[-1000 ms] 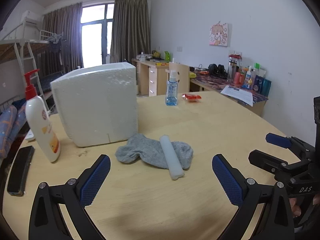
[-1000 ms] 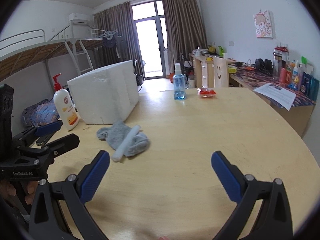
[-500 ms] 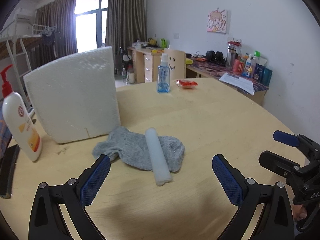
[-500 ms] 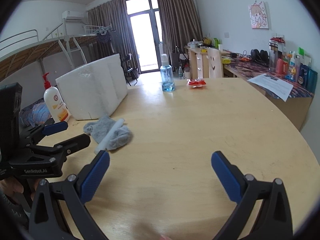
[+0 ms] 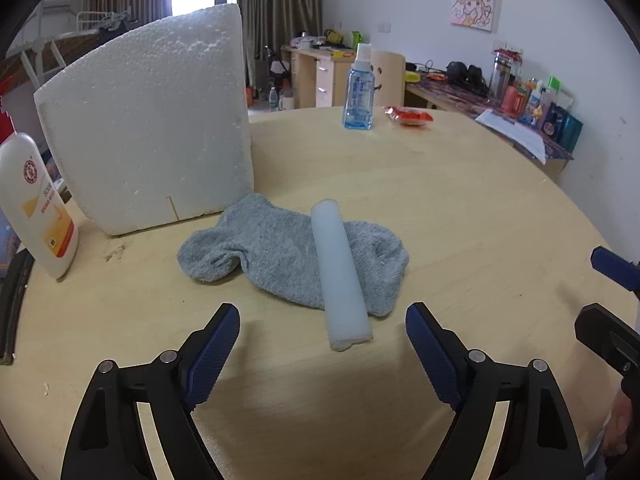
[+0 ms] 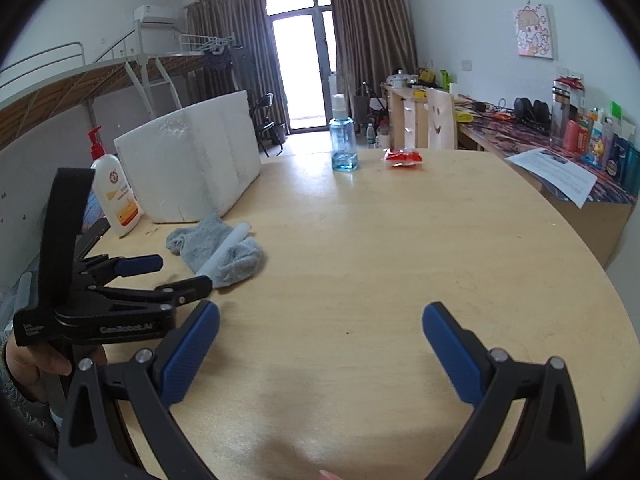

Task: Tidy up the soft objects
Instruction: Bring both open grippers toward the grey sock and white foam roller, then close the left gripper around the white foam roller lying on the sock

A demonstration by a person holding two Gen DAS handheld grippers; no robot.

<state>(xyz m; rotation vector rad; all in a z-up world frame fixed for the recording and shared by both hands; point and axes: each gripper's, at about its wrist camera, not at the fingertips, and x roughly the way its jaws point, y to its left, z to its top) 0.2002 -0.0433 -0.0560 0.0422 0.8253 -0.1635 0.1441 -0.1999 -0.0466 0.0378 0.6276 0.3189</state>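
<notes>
Sock (image 5: 280, 256) lies crumpled on bench (image 5: 460, 216) beside foam box (image 5: 152, 128), white foam tube (image 5: 342, 276) resting across it. Nothing sorted yet, pretty much at start. Left tool (image 5: 322, 344) spread wide, empty, lined up just short of tube. Right tool (image 6: 320, 334) wide apart too, holding nothing, well off to side.

The left gripper (image 6: 168, 272) body reads "GenRobot.AI".

The foam roll (image 5: 342, 276) hides a strip of the sock (image 5: 280, 252); lotion bottle (image 5: 34, 204) pump cut off at left edge.
</notes>
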